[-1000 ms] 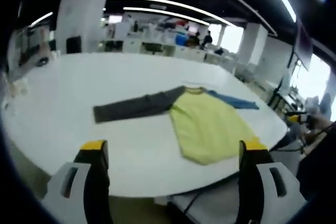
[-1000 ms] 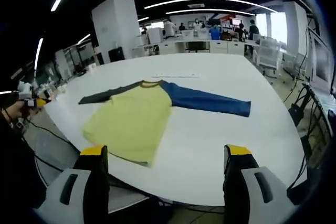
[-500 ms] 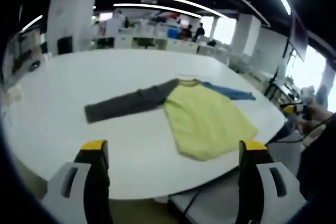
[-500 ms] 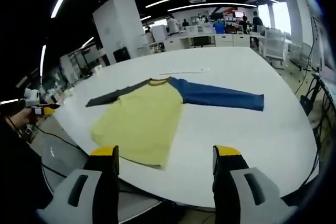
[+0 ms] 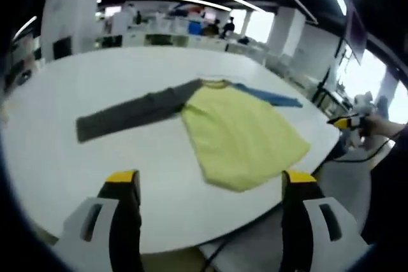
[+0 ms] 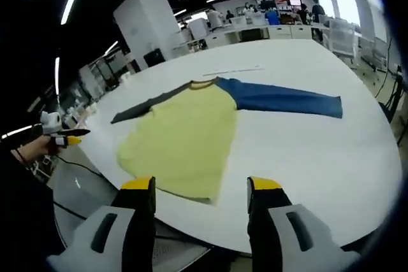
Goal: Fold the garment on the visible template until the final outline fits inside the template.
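Right gripper view: flat soft yellow-bodied garment [image 6: 185,141]

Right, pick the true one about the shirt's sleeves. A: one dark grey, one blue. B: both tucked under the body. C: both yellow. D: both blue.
A: the shirt lies flat with a dark grey sleeve and a blue sleeve spread out to opposite sides.

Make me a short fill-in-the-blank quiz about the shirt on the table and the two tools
1. The shirt lies spread flat on a ______ table.
2. The shirt's body is ______.
3. One sleeve is grey; the other sleeve is ______.
4. The left tool and the right tool both have their jaws ______, holding nothing.

Missing words: white; yellow; blue; open
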A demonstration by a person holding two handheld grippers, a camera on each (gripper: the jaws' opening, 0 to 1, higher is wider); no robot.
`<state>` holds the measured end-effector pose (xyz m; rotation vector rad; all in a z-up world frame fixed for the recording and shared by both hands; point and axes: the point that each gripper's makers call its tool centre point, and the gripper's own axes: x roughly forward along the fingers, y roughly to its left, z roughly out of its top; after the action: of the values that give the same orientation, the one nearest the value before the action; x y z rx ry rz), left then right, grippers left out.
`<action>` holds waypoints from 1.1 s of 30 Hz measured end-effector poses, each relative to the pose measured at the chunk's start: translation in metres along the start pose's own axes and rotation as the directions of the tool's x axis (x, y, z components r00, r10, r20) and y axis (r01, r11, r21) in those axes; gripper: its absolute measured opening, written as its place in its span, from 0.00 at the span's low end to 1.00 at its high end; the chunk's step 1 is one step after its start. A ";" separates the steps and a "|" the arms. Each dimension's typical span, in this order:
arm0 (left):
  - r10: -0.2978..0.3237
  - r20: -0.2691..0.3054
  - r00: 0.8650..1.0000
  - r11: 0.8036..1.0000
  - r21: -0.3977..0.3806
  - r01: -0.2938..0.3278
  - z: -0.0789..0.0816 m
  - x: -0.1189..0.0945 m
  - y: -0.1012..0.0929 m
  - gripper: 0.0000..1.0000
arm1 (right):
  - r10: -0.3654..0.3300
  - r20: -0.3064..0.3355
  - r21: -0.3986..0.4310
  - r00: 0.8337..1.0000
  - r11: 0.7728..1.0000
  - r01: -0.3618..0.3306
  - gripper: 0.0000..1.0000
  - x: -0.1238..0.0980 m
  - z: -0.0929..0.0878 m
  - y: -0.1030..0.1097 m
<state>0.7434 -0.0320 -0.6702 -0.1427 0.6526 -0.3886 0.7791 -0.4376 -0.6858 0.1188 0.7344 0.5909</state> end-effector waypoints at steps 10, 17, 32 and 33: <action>-0.110 -0.096 0.989 0.994 -0.037 0.107 -0.030 0.040 0.002 0.63 | 0.064 -0.072 0.072 0.995 0.996 -0.059 0.44 0.026 -0.028 0.001; -0.145 -0.133 0.980 0.987 -0.087 0.134 -0.035 0.064 0.011 0.52 | 0.059 -0.097 0.101 0.994 0.994 -0.050 0.36 0.039 -0.035 -0.001; -0.185 -0.188 0.965 0.979 -0.125 0.164 -0.043 0.093 0.011 0.35 | -0.006 -0.202 0.118 0.979 0.993 0.031 0.31 0.065 -0.052 -0.016; -0.194 -0.189 0.963 0.977 -0.128 0.171 -0.042 0.093 0.011 0.35 | -0.006 -0.206 0.123 0.979 0.992 0.032 0.31 0.066 -0.052 -0.016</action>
<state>0.7884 -0.0592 -0.7588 -0.2729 0.8640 -0.5500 0.7909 -0.4205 -0.7689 0.1683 0.9728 0.5431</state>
